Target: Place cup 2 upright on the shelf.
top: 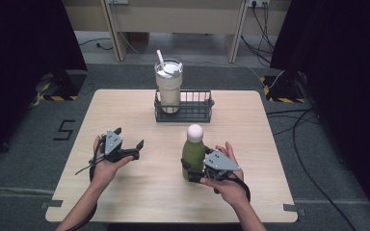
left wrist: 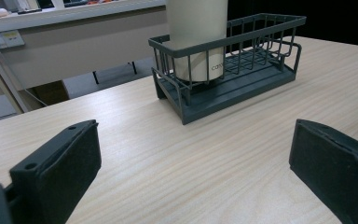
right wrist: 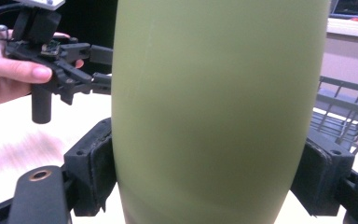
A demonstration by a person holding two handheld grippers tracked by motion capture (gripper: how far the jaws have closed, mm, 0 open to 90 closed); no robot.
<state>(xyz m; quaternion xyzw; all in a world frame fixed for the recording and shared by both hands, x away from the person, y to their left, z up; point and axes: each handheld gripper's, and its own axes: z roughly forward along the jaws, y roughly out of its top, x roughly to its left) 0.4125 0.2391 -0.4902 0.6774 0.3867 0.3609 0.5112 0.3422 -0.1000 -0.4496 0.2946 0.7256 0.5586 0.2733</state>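
Observation:
An olive-green bottle (top: 192, 153) with a rounded white cap (top: 194, 131) stands upright on the wooden table (top: 139, 192), just in front of the basket. My right gripper (top: 191, 173) is shut on its lower body from the near right side. In the right gripper view the bottle (right wrist: 219, 93) sits between my right gripper (right wrist: 209, 172) pads, and both pads press on its sides. My left gripper (top: 130, 137) is held open to the bottle's left with nothing in it. Its jaws (left wrist: 191, 172) stand wide apart above bare table, pointing toward the basket.
A dark wire basket (top: 204, 113) sits at the table's far centre, with a tall cream tumbler (top: 168, 86) with lid and straw in its left end. The left gripper view has the basket (left wrist: 242, 79) and tumbler (left wrist: 198, 32) ahead. Desk legs and cables lie beyond the table.

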